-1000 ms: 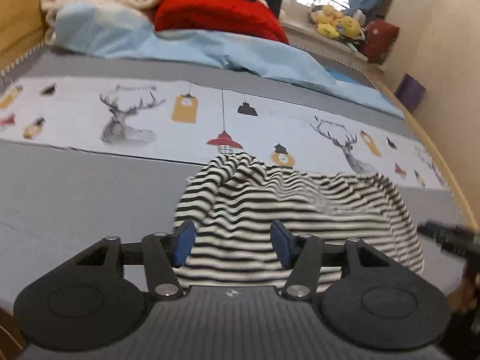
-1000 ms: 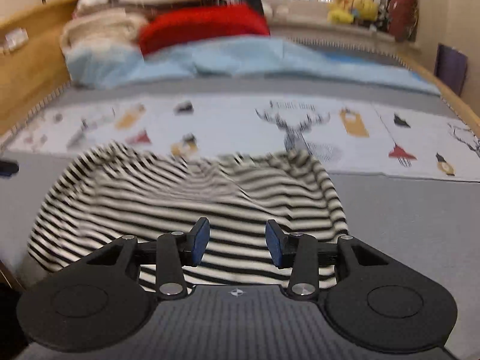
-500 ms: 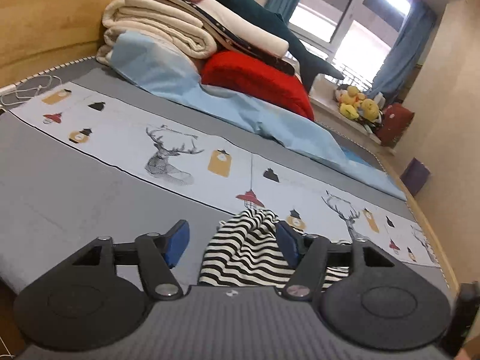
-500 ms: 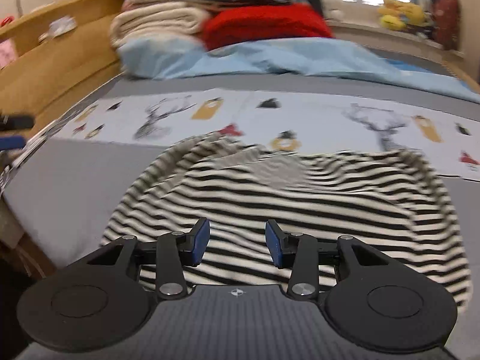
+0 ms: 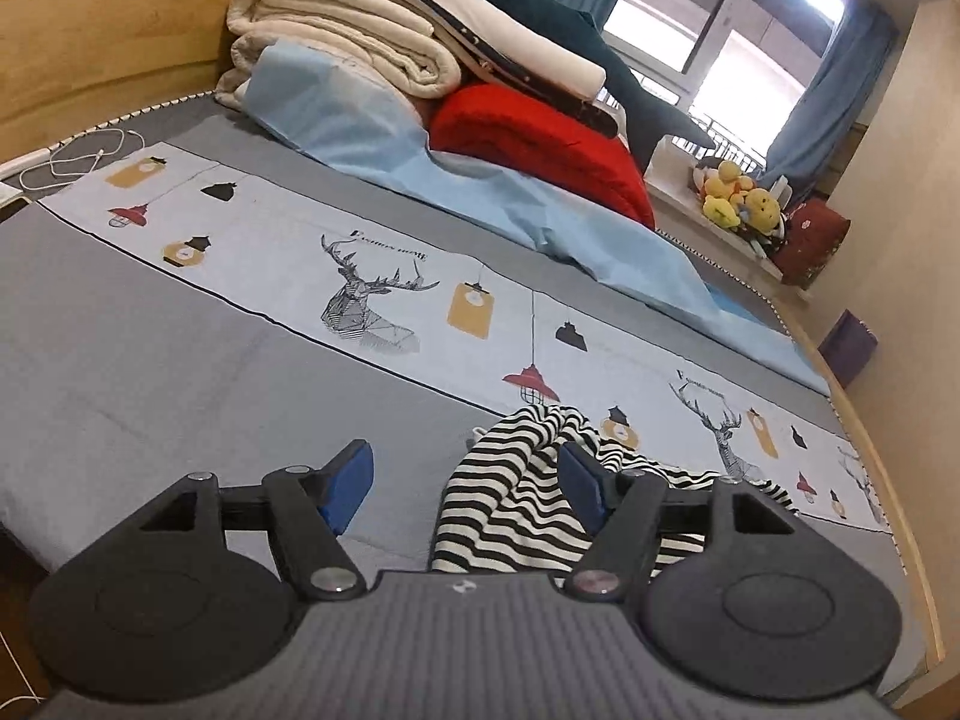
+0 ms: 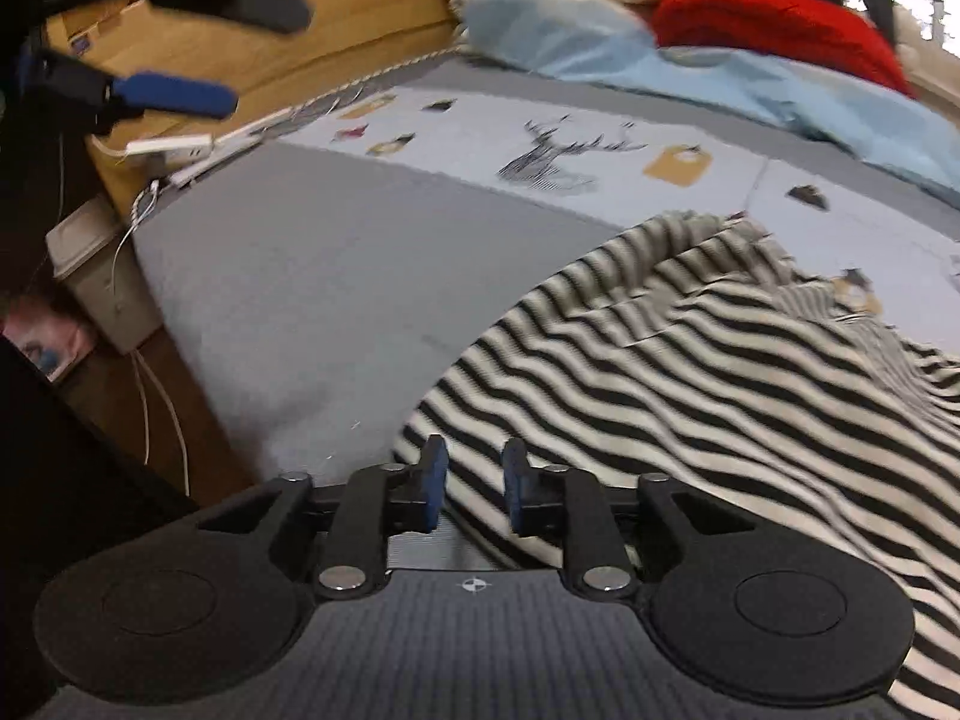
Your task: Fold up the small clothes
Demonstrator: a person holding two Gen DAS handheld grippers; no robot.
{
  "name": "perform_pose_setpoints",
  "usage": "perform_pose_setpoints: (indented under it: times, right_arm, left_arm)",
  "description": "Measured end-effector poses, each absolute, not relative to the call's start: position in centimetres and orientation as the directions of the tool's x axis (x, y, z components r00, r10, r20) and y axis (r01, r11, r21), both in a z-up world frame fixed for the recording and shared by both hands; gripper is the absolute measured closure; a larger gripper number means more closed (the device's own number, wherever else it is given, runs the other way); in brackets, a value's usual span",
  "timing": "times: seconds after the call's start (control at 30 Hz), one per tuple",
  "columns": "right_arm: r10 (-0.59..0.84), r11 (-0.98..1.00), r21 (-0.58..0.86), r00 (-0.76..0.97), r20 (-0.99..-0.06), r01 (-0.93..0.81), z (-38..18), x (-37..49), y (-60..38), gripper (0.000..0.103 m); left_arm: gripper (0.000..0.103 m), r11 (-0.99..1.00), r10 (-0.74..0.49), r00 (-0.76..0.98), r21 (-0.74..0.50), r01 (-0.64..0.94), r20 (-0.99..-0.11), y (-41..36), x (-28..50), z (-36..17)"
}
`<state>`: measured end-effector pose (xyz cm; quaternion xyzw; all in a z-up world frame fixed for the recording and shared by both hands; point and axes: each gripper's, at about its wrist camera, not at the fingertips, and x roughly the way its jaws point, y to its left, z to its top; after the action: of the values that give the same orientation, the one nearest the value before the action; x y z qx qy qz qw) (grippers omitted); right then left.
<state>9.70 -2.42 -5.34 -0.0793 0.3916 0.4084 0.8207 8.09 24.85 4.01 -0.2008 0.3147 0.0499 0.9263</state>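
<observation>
Striped black-and-white knit garment (image 6: 690, 372) lies rumpled on the grey bed cover with its pale printed band of deer and lanterns (image 5: 180, 372), near the cover's front edge. Half a second ago the right wrist view showed it spread fairly broad and flat; now its near left corner sits right at the right gripper (image 6: 474, 483), whose blue-padded fingers have drawn much closer together, with the striped hem lying between and under them. A narrow gap remains, so this gripper reads as closing on the corner rather than clamped.

The left gripper (image 5: 465, 483) has pulled back and up from the garment: a second ago cloth filled the space between its fingers, while now its jaws are spread wide and released, the striped bunch showing only around its right finger. In the right wrist view it appears raised, up at the left and well apart from the garment.

My reading is that a fold is being set up, with the right side taking the corner. The cloth looks soft and bunched, so a shallow pinch may catch a single layer only.

Behind the garment, along the far side of the bed, lie a light blue sheet (image 5: 522, 204), a red cushion (image 5: 540, 138) and cream folded blankets (image 5: 342, 42).
</observation>
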Motion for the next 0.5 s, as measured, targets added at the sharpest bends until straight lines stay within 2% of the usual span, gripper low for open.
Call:
perform_pose_setpoints:
  times: [0.07, 0.13, 0.2, 0.5]
  right_arm:
    - [0.597, 0.643, 0.176, 0.344, -0.725, -0.745, -6.2, 9.6, -1.2, 0.076]
    - [0.585, 0.637, 0.173, 0.325, -0.743, -0.752, -7.2, 9.6, -0.4, 0.064]
    - [0.567, 0.627, 0.164, 0.302, -0.766, -0.761, -8.2, 9.7, 0.4, 0.059]
    - [0.536, 0.596, 0.075, 0.327, -0.778, -0.799, -9.8, 9.5, 2.1, 0.057]
  left_arm:
    - [0.029, 0.911, -0.035, 0.794, -0.345, -0.224, -0.607, 25.2, 8.1, 3.9]
    - [0.029, 0.904, -0.040, 0.789, -0.358, -0.233, -0.613, 25.6, 8.1, 3.7]
    - [0.029, 0.900, -0.044, 0.783, -0.365, -0.237, -0.620, 25.9, 8.3, 3.6]
    - [0.029, 0.907, -0.069, 0.740, -0.351, -0.232, -0.669, 25.6, 10.1, 2.6]
